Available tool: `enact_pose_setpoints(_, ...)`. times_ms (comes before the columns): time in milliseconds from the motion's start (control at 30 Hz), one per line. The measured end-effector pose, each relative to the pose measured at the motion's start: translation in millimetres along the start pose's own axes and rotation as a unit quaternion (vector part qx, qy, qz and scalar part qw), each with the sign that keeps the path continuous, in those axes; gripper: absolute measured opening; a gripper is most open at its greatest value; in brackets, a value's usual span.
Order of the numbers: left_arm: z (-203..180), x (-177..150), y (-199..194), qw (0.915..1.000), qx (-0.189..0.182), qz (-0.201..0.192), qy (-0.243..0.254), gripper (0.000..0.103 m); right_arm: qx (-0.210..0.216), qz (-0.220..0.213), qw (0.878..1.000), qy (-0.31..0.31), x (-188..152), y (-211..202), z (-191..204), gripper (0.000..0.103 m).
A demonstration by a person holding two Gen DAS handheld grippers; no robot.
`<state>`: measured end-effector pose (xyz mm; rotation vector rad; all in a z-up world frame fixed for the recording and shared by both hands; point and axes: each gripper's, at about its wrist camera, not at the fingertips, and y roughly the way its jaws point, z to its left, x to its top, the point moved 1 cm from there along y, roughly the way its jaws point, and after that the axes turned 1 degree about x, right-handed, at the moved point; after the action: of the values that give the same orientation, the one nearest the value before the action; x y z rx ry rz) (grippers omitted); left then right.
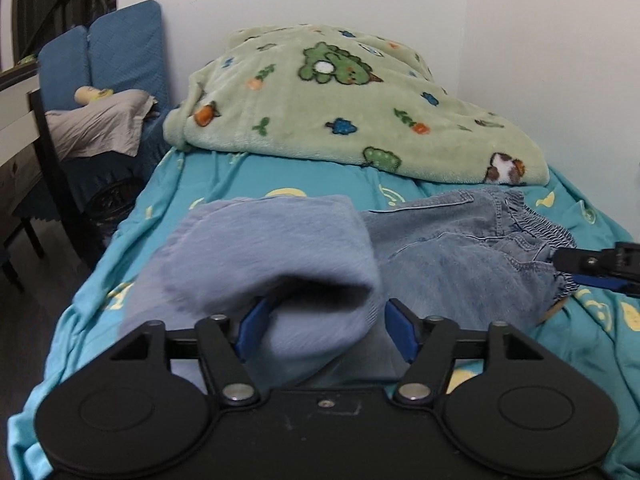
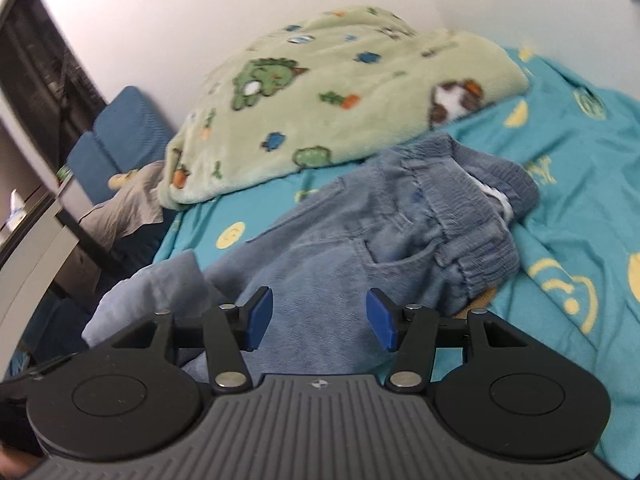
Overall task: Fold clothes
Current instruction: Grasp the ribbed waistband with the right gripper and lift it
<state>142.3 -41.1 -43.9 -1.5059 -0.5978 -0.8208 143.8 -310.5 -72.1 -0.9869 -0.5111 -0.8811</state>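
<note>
Light blue jeans (image 1: 460,252) lie on the turquoise bed sheet (image 1: 240,184), elastic waistband to the right. My left gripper (image 1: 324,328) has its blue pads wide apart, with a bunched jeans leg (image 1: 272,248) lying between and over them; the pads do not press the cloth. My right gripper (image 2: 320,318) is open and empty, hovering just above the jeans (image 2: 360,240) near a pocket. It also shows in the left wrist view (image 1: 600,268) at the right edge, by the waistband.
A green fleece blanket (image 1: 340,100) with cartoon prints is piled at the head of the bed against the white wall. A blue cushioned chair (image 1: 120,52) with grey cloth on it (image 1: 100,124) stands left of the bed, beside a dark desk frame (image 1: 52,160).
</note>
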Motion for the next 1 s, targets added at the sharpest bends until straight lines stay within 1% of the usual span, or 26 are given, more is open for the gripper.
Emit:
enact_pose_setpoints(33,7,-1,-8,0.9999,-0.001,-0.001,-0.010,0.066,0.005,-0.005,1.000,-0.013,-1,0,6,0.055)
enact_pose_setpoints(133,32,-2,-34,0.9985,-0.004,-0.017,-0.052,0.067,0.026,-0.019,0.998,-0.054,-5,-3,26,0.055)
enact_pose_setpoints(267,66,8,-53,0.9930,0.008,-0.046,-0.109,0.070,0.063,-0.032,0.989,-0.129,-14,-2,59,0.057)
enact_pose_setpoints(300,72,11,-55,0.9923,0.012,-0.053,-0.111,0.070,0.066,-0.033,0.986,-0.148,-15,2,68,0.057)
enact_pose_setpoints(367,83,15,-59,0.9909,0.035,-0.072,-0.108,0.071,0.074,-0.039,0.980,-0.178,-17,9,88,0.058)
enact_pose_setpoints(433,97,16,-58,0.9887,0.049,-0.084,-0.115,0.071,0.092,-0.053,0.973,-0.207,-15,15,113,0.062)
enact_pose_setpoints(500,112,16,-54,0.9868,0.054,-0.085,-0.127,0.071,0.109,-0.057,0.962,-0.245,-15,24,140,0.071)
enact_pose_setpoints(567,126,15,-50,0.9850,0.049,-0.080,-0.144,0.071,0.125,-0.041,0.950,-0.282,-16,41,168,0.072)
enact_pose_setpoints(633,139,11,-52,0.9805,0.039,-0.095,-0.167,0.071,0.129,-0.019,0.939,-0.319,-21,63,194,0.074)
enact_pose_setpoints(667,146,9,-53,0.9776,0.035,-0.101,-0.181,0.071,0.126,-0.007,0.932,-0.341,-26,73,205,0.076)
enact_pose_setpoints(733,156,6,-50,0.9733,0.017,-0.109,-0.201,0.072,0.112,0.020,0.914,-0.391,-39,97,224,0.078)
enact_pose_setpoints(767,161,5,-47,0.9717,0.012,-0.109,-0.209,0.072,0.101,0.028,0.904,-0.414,-45,108,232,0.082)
enact_pose_setpoints(800,165,4,-43,0.9705,0.009,-0.106,-0.216,0.072,0.090,0.038,0.895,-0.436,-51,118,240,0.088)
enact_pose_setpoints(833,167,2,-38,0.9704,0.007,-0.101,-0.219,0.072,0.075,0.050,0.884,-0.459,-57,129,247,0.090)
enact_pose_setpoints(867,169,1,-33,0.9708,0.007,-0.097,-0.219,0.072,0.060,0.062,0.875,-0.476,-61,138,250,0.089)
enact_pose_setpoints(933,171,-1,-24,0.9717,0.006,-0.085,-0.220,0.072,0.040,0.077,0.872,-0.482,-61,149,253,0.087)
enact_pose_setpoints(967,171,-1,-22,0.9709,0.002,-0.083,-0.225,0.072,0.029,0.084,0.871,-0.483,-60,152,253,0.074)
enact_pose_setpoints(1000,172,-1,-20,0.9700,-0.002,-0.080,-0.230,0.072,0.015,0.090,0.870,-0.485,-59,154,251,0.055)
